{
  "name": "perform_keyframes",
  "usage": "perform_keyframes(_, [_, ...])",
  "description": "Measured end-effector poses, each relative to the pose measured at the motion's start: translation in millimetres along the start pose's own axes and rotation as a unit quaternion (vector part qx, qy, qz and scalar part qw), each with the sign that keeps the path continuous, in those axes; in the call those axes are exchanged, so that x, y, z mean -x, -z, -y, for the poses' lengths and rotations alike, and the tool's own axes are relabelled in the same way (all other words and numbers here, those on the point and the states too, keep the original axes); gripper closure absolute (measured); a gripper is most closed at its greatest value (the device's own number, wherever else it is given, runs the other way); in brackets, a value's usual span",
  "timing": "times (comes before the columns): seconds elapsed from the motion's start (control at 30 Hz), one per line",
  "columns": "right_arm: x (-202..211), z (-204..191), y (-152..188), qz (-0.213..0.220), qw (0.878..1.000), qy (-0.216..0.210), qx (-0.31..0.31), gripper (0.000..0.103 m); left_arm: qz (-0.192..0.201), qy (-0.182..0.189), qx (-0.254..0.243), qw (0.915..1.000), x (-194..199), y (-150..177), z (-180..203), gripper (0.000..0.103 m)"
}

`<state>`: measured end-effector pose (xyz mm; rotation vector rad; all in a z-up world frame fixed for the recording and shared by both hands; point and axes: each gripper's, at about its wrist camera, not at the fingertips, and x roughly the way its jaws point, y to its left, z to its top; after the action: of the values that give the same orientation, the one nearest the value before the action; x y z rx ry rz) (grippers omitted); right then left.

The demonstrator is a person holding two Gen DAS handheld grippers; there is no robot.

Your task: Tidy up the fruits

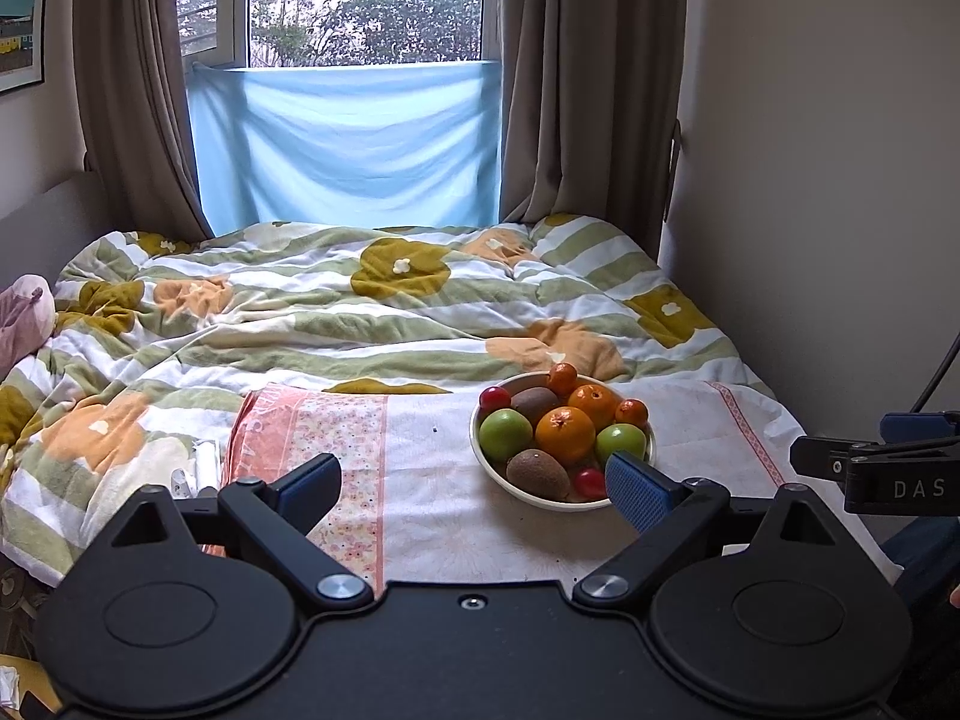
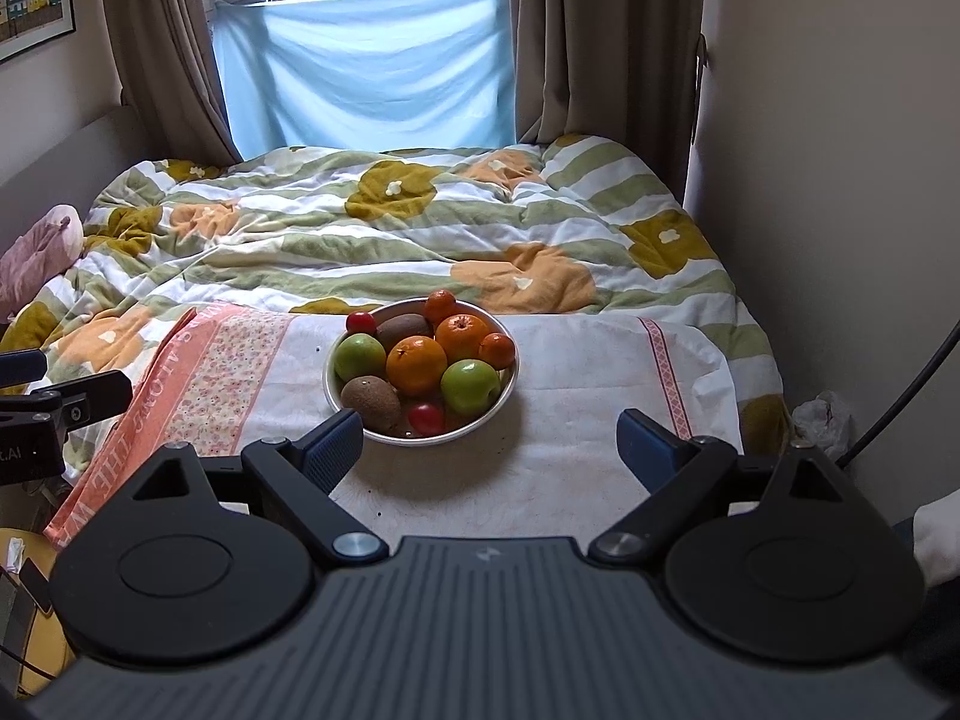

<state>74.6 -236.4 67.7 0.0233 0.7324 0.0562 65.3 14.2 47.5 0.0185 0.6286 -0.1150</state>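
Observation:
A pale bowl [image 1: 489,468] [image 2: 507,396] sits on a white cloth [image 1: 432,516] [image 2: 570,468] on the bed. It holds oranges [image 1: 564,433] [image 2: 417,363], green apples [image 1: 505,433] [image 2: 471,386], kiwis [image 1: 537,472] [image 2: 371,399], small tangerines [image 2: 497,350] and red tomatoes [image 2: 426,417]. My left gripper [image 1: 474,489] is open and empty, near the bowl's front, its right fingertip [image 1: 636,492] overlapping the rim. My right gripper [image 2: 489,444] is open and empty, just in front of the bowl. The right gripper also shows at the right edge of the left wrist view [image 1: 870,465].
A flowered green and orange quilt [image 1: 360,300] [image 2: 390,222] covers the bed behind the cloth. A pink patterned towel [image 1: 312,438] [image 2: 198,384] lies left of the bowl. A wall [image 2: 840,180] stands right; curtains and a window are behind. A pink soft toy [image 1: 24,312] lies far left.

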Motion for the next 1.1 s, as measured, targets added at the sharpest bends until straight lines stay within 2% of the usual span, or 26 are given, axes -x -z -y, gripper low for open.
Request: perform_keyframes(1.1, [-16.8,-6.9,-4.2,-0.006,1.0,-0.005,0.006,0.0,0.001,-0.01,0.004,0.9999,-5.7,-4.1,-10.0,0.004])
